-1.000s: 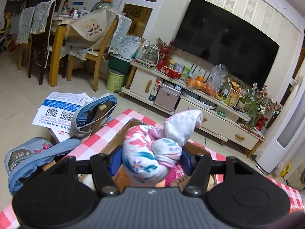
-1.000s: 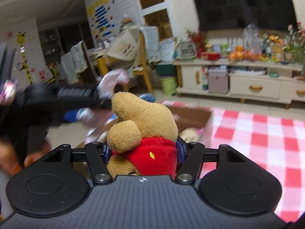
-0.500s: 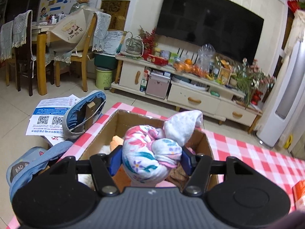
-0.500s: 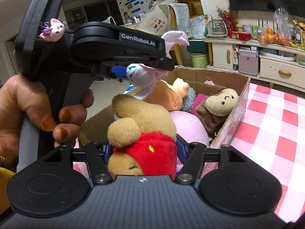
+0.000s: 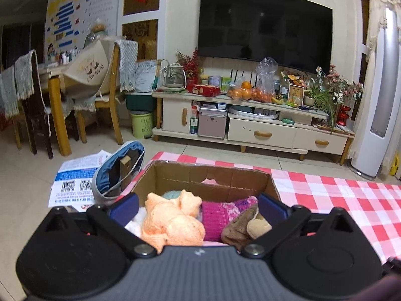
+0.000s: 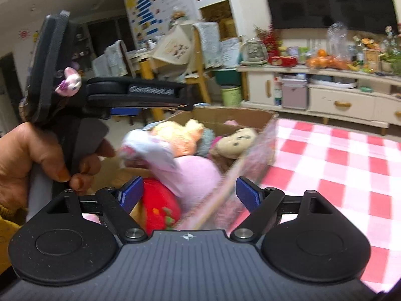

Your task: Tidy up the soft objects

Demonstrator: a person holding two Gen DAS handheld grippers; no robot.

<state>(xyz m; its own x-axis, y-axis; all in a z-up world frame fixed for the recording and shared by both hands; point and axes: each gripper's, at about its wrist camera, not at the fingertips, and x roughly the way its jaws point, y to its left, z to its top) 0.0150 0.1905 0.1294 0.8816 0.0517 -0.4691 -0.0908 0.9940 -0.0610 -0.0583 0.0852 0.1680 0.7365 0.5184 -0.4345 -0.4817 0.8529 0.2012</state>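
A cardboard box (image 5: 213,176) on the red-checked tablecloth (image 5: 338,195) holds several soft toys: an orange plush (image 5: 173,222), a magenta knit piece (image 5: 215,217) and a brown plush (image 5: 240,229). My left gripper (image 5: 198,207) is open and empty above the box. In the right wrist view my right gripper (image 6: 189,193) is open; the bear's red shirt (image 6: 160,207) lies just below it in the box (image 6: 238,115). The floral cloth bundle (image 6: 153,154) is blurred in mid-air over a pink plush (image 6: 198,173). The left gripper (image 6: 140,94) hovers above, held by a hand.
A TV cabinet (image 5: 250,123) with fruit and flowers stands along the far wall. A dining table and chairs (image 5: 75,92) are at the left. Papers (image 5: 75,183) and a blue slipper (image 5: 117,170) lie on the floor left of the table.
Both grippers have opened. The left let go of the floral bundle, which drops toward the box. The right released the bear into the box.
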